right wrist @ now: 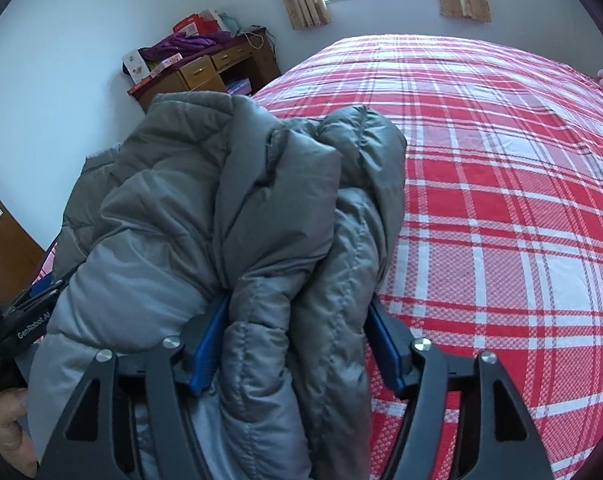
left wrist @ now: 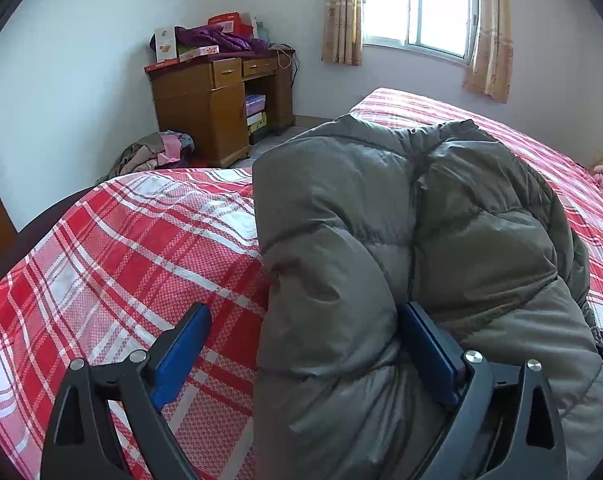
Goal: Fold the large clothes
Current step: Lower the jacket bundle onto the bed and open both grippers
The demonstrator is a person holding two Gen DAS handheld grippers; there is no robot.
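Bunched grey puffer jacket [left wrist: 421, 240] held above the plaid bed [left wrist: 121, 240], long axis running forward from both grippers. Right gripper [right wrist: 297, 344] fingers clamped on it; left gripper [left wrist: 301, 352] fingers wide around a fold, equally near.

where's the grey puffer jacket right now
The grey puffer jacket is bunched on the near edge of the red plaid bed, between the fingers of both the right gripper and left gripper.
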